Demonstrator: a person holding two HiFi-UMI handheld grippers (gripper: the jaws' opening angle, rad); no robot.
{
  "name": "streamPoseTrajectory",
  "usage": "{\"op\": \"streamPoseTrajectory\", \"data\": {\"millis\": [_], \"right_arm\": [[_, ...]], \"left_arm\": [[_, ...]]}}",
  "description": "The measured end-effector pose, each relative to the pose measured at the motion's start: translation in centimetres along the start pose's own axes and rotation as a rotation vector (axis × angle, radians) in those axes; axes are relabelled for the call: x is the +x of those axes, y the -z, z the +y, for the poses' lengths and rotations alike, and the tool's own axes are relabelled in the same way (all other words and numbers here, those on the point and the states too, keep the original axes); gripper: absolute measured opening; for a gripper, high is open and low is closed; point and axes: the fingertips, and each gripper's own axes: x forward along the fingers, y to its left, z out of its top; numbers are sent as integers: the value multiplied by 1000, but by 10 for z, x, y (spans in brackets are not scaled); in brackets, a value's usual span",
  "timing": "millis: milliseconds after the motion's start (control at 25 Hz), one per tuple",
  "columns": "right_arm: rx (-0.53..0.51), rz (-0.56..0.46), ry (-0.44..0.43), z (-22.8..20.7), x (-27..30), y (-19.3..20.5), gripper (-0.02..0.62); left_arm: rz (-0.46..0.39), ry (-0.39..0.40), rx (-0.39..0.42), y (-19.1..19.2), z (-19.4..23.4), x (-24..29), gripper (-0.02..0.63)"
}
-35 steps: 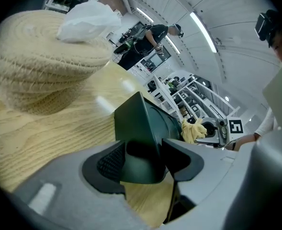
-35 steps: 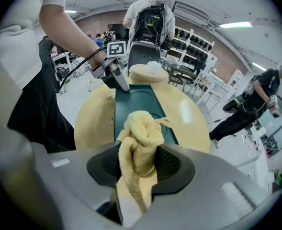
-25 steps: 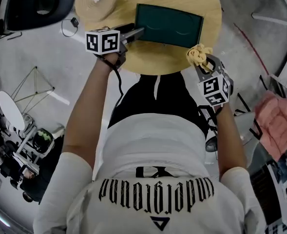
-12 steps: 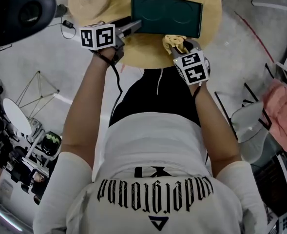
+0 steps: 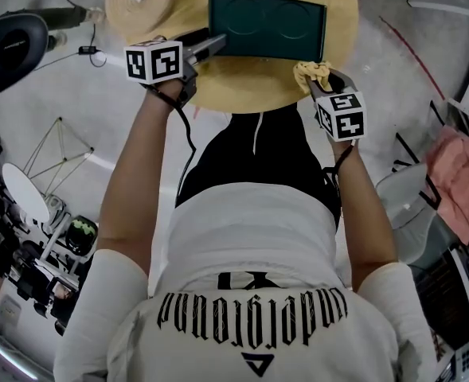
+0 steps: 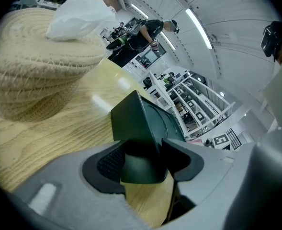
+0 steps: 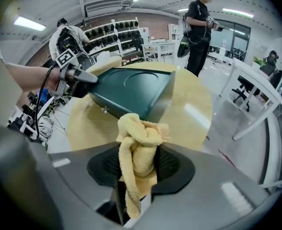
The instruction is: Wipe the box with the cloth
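Clearly the wiping step is in hand, but the cloth is not on the box at this moment. The dark green box lies flat on the round wooden table, at its far side from the person. The left claw is clenched on the near left corner of the box, and in the left gripper view this corner sits between its two jaws, so I judge that it steadies the box. The right claw grasps the yellow cloth. The cloth is bunched into a knot that stands out in front of the jaws, with one end hanging down between them. It is just beside the near right corner of the box, but I cannot tell if it touches.

For the next move, I think the right claw must bring the bunched cloth onto the lid or the front wall and press it lightly while sliding. The left claw should keep its hold, otherwise the box may slip on the smooth table. A straw hat lies to the left of the box and is not in the way.
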Motion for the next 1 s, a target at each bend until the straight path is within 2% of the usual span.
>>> {"op": "streamPoseTrajectory", "data": {"millis": [160,280,440,600,680,840,1000], "right_arm": [[-30,22,24,-25,-11,7,141],[-116,35,15,-32,-6,1,141],[-350,98,-43,-31,-2,-2,142],[-674,157,-79,-42,-4,-11,143],[-773,155,-85,-51,0,-25,143],[-840,133,-76,-79,19,-72,143],[-865,100,-44,-106,30,-120,144]], "left_arm": [[6,-13,6,-4,-1,-3,256],[18,11,-15,2,0,1,256],[36,14,-17,5,0,3,257],[71,19,-23,3,-7,3,258],[85,18,-25,3,-7,3,258],[96,9,-36,3,-3,3,258],[77,-19,-33,-1,-1,2,258]]}}
